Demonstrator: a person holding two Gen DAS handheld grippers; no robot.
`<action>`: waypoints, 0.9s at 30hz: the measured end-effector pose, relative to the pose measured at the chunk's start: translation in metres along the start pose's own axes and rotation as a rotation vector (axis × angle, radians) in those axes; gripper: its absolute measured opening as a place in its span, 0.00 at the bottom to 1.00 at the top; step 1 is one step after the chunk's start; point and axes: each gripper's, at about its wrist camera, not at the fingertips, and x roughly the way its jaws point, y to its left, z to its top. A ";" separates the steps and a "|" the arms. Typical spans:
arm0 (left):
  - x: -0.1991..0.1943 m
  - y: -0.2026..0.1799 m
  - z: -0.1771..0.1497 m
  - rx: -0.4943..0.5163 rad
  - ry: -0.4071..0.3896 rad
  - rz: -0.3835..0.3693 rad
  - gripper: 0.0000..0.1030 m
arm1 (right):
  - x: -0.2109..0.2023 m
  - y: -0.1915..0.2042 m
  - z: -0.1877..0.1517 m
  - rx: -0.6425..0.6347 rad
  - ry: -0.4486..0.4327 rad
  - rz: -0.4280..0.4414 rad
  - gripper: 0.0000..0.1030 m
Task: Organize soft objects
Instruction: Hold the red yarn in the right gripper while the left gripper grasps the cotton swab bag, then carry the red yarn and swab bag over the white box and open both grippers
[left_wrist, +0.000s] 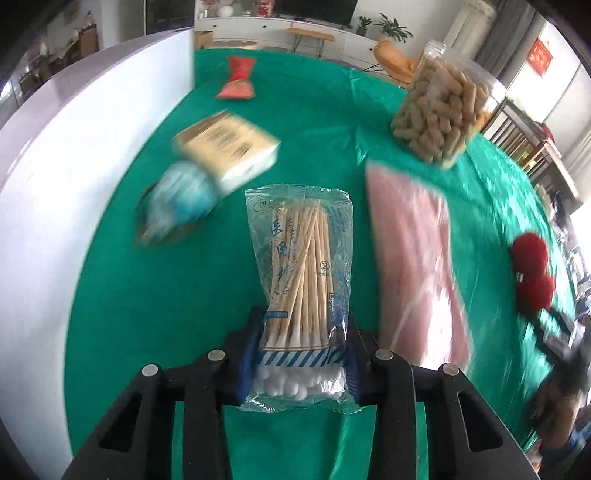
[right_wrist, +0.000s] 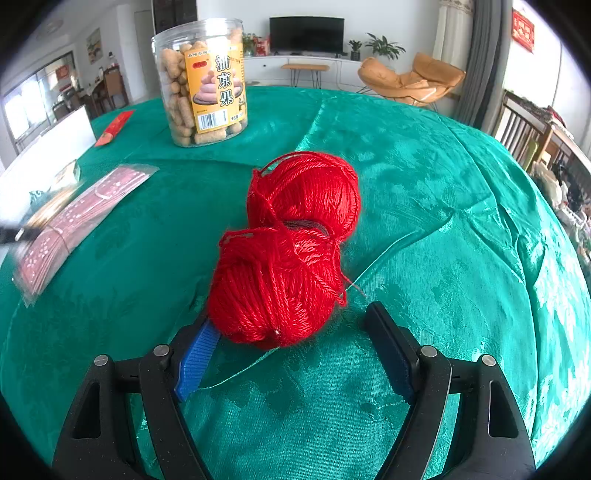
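My left gripper (left_wrist: 301, 325) is shut on a clear bag of cotton swabs (left_wrist: 301, 273), held above the green tablecloth (left_wrist: 166, 295). Two red yarn balls (right_wrist: 291, 251) lie on the cloth (right_wrist: 443, 221). My right gripper (right_wrist: 291, 325) is open around the nearer ball, which rests against the left blue pad (right_wrist: 197, 354); the right finger stands apart from it. The yarn also shows in the left wrist view (left_wrist: 530, 269) at the right. A pink packet (left_wrist: 413, 258) lies beside the swabs and shows in the right wrist view (right_wrist: 74, 218).
A white box wall (left_wrist: 74, 184) stands at the left. A tissue pack (left_wrist: 229, 147), a blurred blue-white bundle (left_wrist: 181, 203) and a red sachet (left_wrist: 238, 79) lie on the cloth. A clear snack jar (right_wrist: 203, 77) stands at the back.
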 end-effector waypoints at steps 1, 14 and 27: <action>-0.002 0.002 -0.009 0.006 0.001 0.022 0.41 | 0.000 0.000 0.000 0.000 0.000 -0.001 0.79; 0.004 0.000 -0.030 0.033 -0.144 0.184 0.56 | 0.000 0.000 0.001 0.001 0.002 -0.003 0.80; -0.011 0.013 -0.034 -0.042 -0.185 0.074 0.36 | -0.023 -0.005 0.016 0.024 0.096 0.043 0.80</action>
